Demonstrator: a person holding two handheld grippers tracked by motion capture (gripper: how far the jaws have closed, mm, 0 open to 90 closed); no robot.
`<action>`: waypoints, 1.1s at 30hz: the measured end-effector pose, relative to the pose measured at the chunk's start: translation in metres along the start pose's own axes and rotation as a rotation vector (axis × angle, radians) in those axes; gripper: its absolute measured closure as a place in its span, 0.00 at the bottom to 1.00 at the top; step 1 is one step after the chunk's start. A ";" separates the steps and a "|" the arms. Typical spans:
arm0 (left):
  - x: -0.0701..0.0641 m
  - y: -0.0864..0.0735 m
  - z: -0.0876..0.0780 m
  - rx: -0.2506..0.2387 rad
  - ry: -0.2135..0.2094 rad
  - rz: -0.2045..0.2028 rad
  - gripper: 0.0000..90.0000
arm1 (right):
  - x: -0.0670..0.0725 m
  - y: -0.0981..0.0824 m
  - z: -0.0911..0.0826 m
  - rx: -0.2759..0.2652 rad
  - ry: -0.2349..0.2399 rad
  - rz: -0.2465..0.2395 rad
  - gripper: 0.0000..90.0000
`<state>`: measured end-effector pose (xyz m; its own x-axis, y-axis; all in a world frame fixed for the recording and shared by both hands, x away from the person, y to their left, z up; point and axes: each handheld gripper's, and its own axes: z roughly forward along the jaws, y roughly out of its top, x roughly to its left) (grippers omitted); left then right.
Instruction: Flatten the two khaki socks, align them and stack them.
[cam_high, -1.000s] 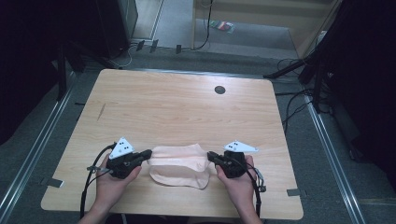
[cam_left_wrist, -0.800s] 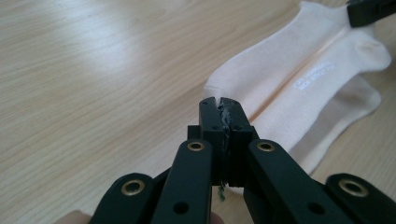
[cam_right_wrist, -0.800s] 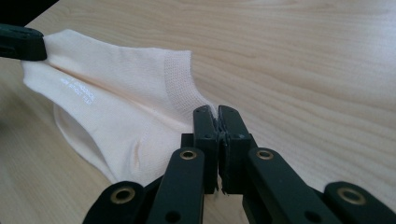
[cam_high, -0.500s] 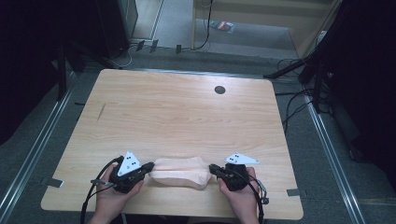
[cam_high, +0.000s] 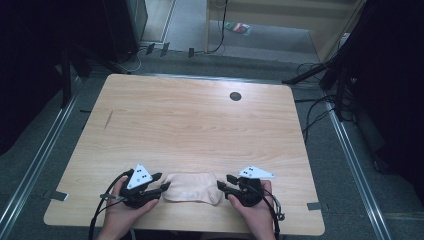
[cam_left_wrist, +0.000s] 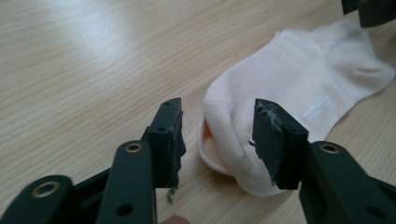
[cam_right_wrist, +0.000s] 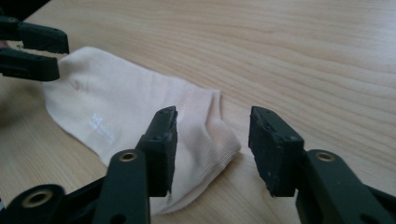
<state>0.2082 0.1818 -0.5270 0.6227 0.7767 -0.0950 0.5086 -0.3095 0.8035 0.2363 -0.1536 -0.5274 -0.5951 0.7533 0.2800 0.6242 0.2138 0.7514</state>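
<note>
A pale cream sock (cam_high: 192, 187) lies flat on the wooden table (cam_high: 200, 130) near its front edge. My left gripper (cam_high: 162, 183) is at the sock's left end, my right gripper (cam_high: 222, 184) at its right end. Both have just been opening. In the left gripper view the jaws (cam_left_wrist: 217, 126) stand apart around the sock's rounded end (cam_left_wrist: 299, 88), pads off the cloth. In the right gripper view the jaws (cam_right_wrist: 212, 130) stand apart over the sock's other end (cam_right_wrist: 126, 116), with the left gripper's jaws (cam_right_wrist: 32, 46) at the far end.
A round black grommet (cam_high: 235, 95) sits in the table near its back edge, and a short dark mark (cam_high: 108, 119) is at the left. Cables (cam_high: 320, 107) and metal rails (cam_high: 35, 165) run over the floor around the table.
Both grippers held the sock stretched between them and moved it down toward the front edge. Now both have let go, and the sock lies slack on the table.
</note>
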 end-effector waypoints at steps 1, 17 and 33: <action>0.002 0.001 -0.002 -0.013 -0.007 -0.016 0.57 | -0.001 0.000 -0.002 -0.016 -0.008 0.010 0.57; 0.014 -0.004 0.011 0.016 -0.069 -0.060 0.85 | 0.005 -0.008 0.004 0.030 -0.001 0.041 0.91; 0.009 0.001 0.005 -0.017 -0.057 -0.039 1.00 | 0.007 0.003 -0.003 -0.031 -0.013 0.004 0.98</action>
<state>0.2176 0.1859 -0.5302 0.6359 0.7551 -0.1594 0.5229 -0.2697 0.8086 0.2319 -0.1492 -0.5216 -0.5857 0.7622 0.2755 0.6106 0.1915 0.7684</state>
